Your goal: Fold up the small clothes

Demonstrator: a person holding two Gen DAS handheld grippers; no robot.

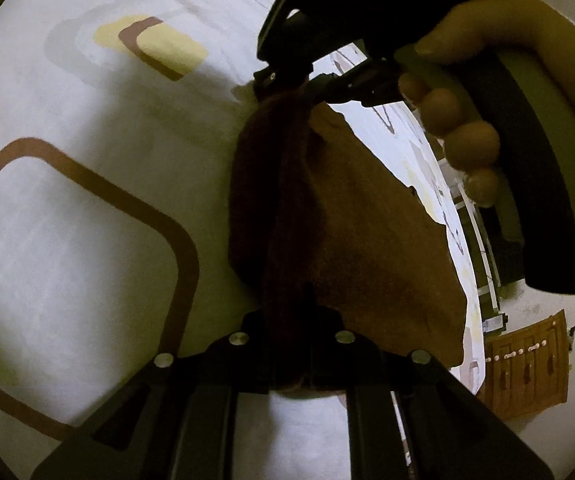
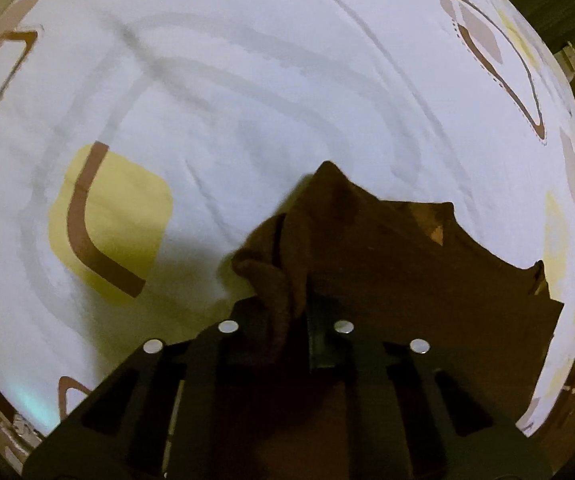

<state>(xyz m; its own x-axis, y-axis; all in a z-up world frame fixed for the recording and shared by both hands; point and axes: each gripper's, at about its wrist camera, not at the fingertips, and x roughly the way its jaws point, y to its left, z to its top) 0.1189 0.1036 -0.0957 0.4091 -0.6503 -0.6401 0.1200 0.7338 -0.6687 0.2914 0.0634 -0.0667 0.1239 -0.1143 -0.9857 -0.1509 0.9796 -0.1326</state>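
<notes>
A small brown garment (image 1: 367,220) hangs stretched between both grippers above a white patterned bedsheet (image 1: 87,240). My left gripper (image 1: 291,320) is shut on its near end, the cloth bunched between the fingers. At the top of the left wrist view, my right gripper (image 1: 307,84) pinches the far end, with a person's hand (image 1: 459,132) around its handle. In the right wrist view the right gripper (image 2: 299,320) points down at the bedsheet (image 2: 247,100), shut on a bunched fold of the garment (image 2: 407,260), which spreads away to the right.
The sheet carries brown outlines and a yellow patch (image 2: 111,220). The bed's edge (image 1: 463,248) runs down the right, with a metal frame (image 1: 487,256) and a wooden cabinet (image 1: 527,360) beyond it.
</notes>
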